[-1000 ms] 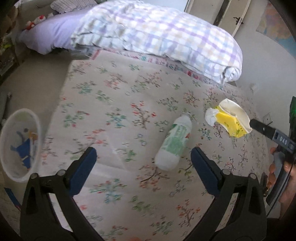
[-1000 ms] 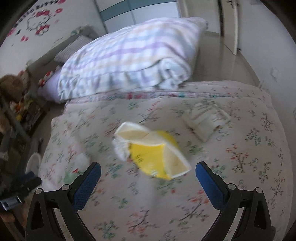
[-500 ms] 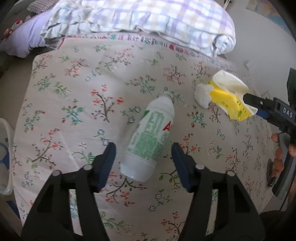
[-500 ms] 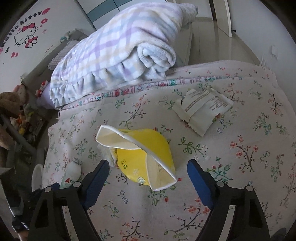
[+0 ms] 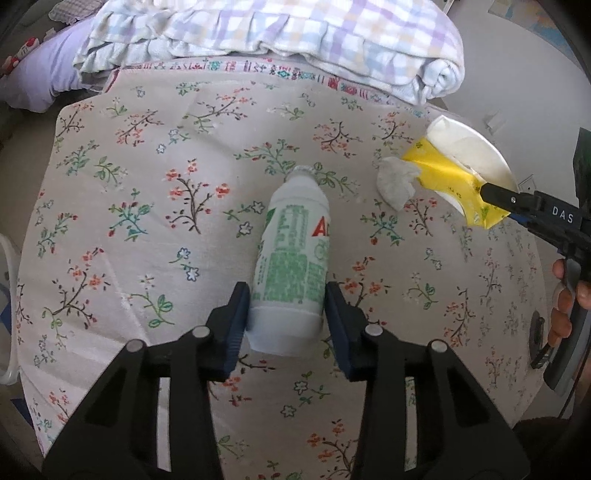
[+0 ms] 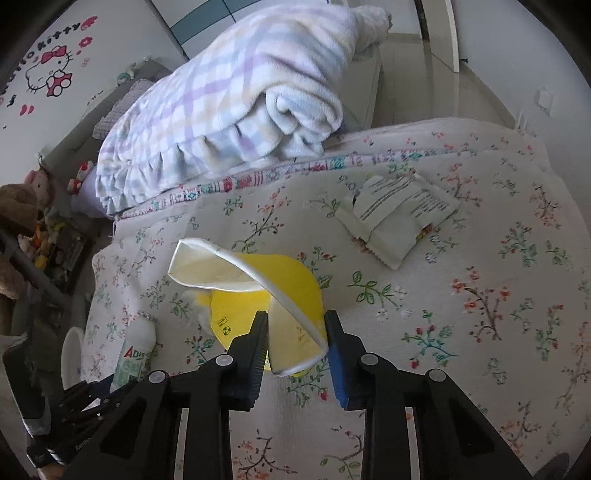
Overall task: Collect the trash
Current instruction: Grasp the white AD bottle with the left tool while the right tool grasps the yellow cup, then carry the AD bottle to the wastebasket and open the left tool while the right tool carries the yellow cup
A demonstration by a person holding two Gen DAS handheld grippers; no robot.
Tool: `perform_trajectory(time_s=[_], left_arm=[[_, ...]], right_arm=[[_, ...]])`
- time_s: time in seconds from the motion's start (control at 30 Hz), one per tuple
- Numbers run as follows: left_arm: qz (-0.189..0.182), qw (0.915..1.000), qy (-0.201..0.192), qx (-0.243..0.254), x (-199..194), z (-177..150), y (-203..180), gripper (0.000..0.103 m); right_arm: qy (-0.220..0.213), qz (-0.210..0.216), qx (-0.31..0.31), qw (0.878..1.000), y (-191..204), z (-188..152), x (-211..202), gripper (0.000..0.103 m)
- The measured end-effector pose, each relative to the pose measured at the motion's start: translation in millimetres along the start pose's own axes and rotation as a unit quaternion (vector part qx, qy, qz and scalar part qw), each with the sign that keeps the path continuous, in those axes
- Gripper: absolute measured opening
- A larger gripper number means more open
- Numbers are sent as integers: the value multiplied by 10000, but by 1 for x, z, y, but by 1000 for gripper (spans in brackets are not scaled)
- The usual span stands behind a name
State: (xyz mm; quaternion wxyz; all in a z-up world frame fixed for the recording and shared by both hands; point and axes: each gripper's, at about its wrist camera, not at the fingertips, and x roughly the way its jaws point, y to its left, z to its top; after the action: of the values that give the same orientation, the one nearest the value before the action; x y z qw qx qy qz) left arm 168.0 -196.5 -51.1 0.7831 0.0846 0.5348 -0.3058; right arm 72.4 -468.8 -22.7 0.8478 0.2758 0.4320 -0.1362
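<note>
A white plastic bottle (image 5: 291, 254) with green print lies on the floral bedspread (image 5: 147, 206). My left gripper (image 5: 287, 306) is shut on its base, both pads against its sides. A crushed yellow paper cup (image 6: 258, 295) lies further right, with a crumpled white tissue (image 5: 395, 181) beside it. My right gripper (image 6: 297, 332) is shut on the cup's folded edge. The cup (image 5: 458, 177) and the right gripper's tip also show in the left wrist view. The bottle (image 6: 135, 350) shows at lower left in the right wrist view.
A folded white printed wrapper (image 6: 399, 214) lies on the bedspread at the right. A checked blanket (image 5: 295, 33) is piled at the far end of the bed. A white basket's rim (image 6: 70, 354) shows beside the bed at the left. Soft toys (image 6: 22, 206) sit at far left.
Both grippers moved forward and down and closed. The left went from wide open to gripping the bottle. The right went from open to gripping the yellow cup.
</note>
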Motion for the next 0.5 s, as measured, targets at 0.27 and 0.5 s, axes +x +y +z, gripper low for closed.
perform_trajectory(time_s=[0.27,0.5], left_arm=[[-115,9997,-196,18,-19,-2,-1,41],[-146,9993,-344,-57,-33,-5,6,41]], right_arm=[[-196,124,188,9996,2,-2,-27,30],[-221,255,126,9994,18,-10,-40,30]])
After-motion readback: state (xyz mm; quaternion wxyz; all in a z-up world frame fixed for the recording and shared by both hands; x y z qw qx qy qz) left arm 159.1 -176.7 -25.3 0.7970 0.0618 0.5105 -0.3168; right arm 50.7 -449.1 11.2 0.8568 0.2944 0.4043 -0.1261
